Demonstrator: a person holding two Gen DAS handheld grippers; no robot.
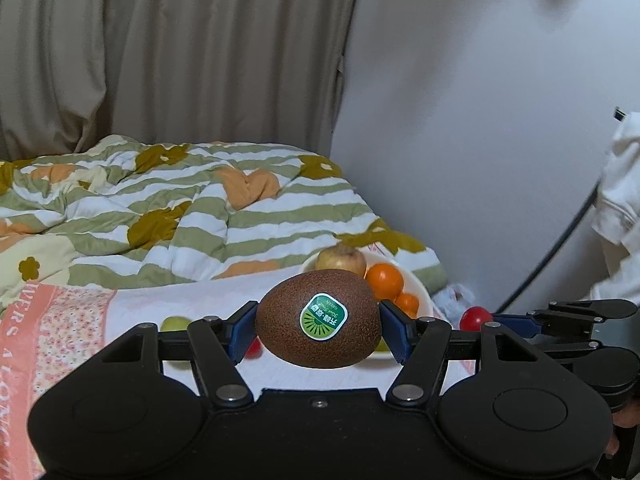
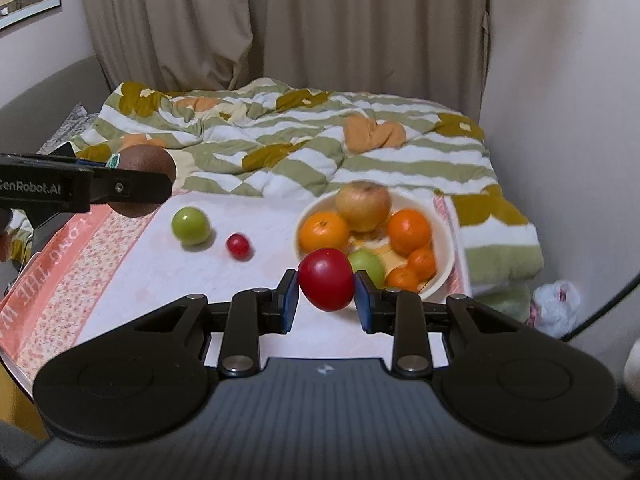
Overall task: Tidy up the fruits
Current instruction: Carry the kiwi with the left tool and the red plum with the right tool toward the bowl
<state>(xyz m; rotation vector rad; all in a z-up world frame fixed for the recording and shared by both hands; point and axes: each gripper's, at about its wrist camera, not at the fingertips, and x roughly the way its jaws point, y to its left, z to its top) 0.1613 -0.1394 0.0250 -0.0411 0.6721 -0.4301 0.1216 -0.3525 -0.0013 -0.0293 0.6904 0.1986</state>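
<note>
My left gripper (image 1: 318, 328) is shut on a brown kiwi (image 1: 288, 320) with a green sticker, held above the table. My right gripper (image 2: 326, 294) is shut on a red tomato (image 2: 326, 280), held just in front of the white bowl (image 2: 444, 240). The bowl holds a yellowish apple (image 2: 363, 206), several oranges (image 2: 324, 231) and a green fruit (image 2: 366, 266). In the left wrist view the bowl (image 1: 420, 286) lies behind the kiwi, and the right gripper (image 1: 496, 320) with the tomato (image 1: 475, 318) shows at right. The kiwi (image 2: 146, 164) and left gripper (image 2: 160, 188) show at left.
A green fruit (image 2: 191, 225) and a small red tomato (image 2: 239, 245) lie on the white table (image 2: 168, 276) left of the bowl. A striped floral quilt (image 2: 300, 140) lies behind, with curtains and a wall. A plastic bag (image 2: 556, 304) sits at the lower right.
</note>
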